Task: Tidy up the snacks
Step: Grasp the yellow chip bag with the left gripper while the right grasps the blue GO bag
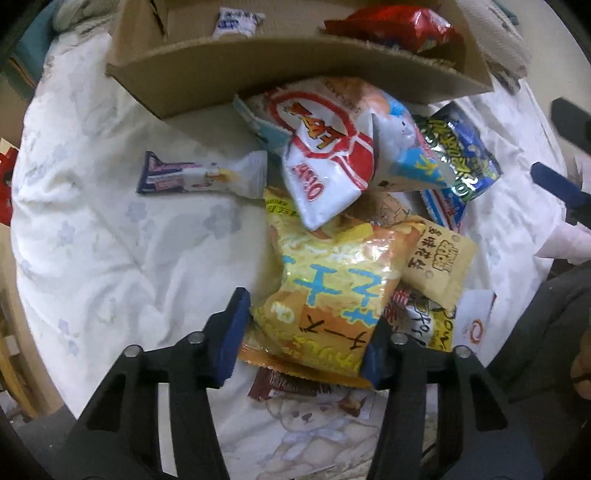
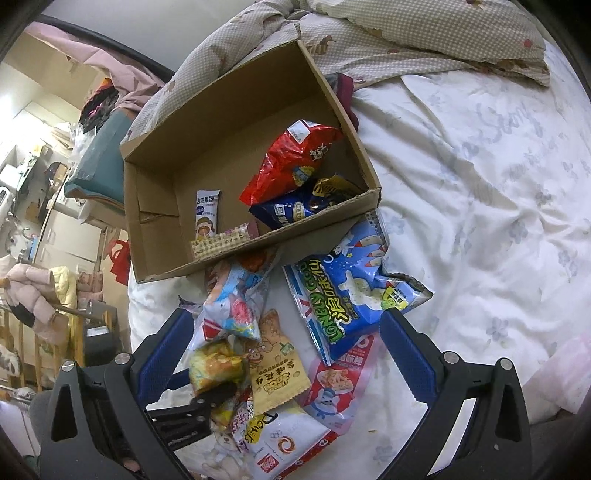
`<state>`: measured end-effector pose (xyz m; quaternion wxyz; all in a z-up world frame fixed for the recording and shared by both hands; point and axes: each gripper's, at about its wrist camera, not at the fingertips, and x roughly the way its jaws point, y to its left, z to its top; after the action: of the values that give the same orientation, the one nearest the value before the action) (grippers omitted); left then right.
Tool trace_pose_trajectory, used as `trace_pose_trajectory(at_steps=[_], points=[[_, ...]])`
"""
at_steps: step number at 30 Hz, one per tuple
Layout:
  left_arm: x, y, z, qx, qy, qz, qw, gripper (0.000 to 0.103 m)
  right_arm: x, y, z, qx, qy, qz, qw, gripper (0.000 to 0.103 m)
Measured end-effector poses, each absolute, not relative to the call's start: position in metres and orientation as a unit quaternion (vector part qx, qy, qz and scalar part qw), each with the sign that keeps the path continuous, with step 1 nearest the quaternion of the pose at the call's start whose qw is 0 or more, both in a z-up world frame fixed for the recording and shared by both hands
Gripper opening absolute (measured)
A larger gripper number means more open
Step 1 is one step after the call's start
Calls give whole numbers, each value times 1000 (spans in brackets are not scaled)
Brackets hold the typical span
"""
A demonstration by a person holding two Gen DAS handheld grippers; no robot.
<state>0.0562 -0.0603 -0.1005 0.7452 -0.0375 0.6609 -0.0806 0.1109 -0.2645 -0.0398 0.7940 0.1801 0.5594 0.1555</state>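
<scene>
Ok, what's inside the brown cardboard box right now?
The brown cardboard box holds a red bag, a dark blue bag, a white bar and a small pink packet; anything beneath them is hidden.

A white quilt (image 2: pixel 480 192) printed with faint blue flowers covers the bed, wrinkled and soft. Along its far edge lies a crumpled beige checked blanket (image 2: pixel 406 33) with small bear prints. Beside the bed, on the left of the right wrist view, a teal cushion (image 2: pixel 98 166) rests on a stack of pale things, a red bag (image 2: pixel 120 260) hangs just below it, and a pink padded jacket (image 2: pixel 31 295) is draped over a wooden rail (image 2: pixel 66 312). A pink cloth (image 2: pixel 122 79) hangs higher up, near the cream wall
</scene>
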Motion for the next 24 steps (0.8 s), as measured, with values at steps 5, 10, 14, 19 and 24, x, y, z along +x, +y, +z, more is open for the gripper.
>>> trace_pose_trajectory(at_steps=[5,10,14,19,24], points=[[43,-59,-76,-36,671,-100,734,46,111,-268,-41,188,560,153,792,103],[36,-64,-46,-3,658,-132,741,46,111,-269,-42,196,560,151,790,103],[38,-47,-26,-2,616,-91,783,46,113,-273,-42,199,557,143,794,103],[51,7,-29,-80,606,-5,792,46,122,-285,-47,218,563,124,788,103],[55,26,-30,-115,598,27,793,46,142,-290,-60,202,597,102,770,103]])
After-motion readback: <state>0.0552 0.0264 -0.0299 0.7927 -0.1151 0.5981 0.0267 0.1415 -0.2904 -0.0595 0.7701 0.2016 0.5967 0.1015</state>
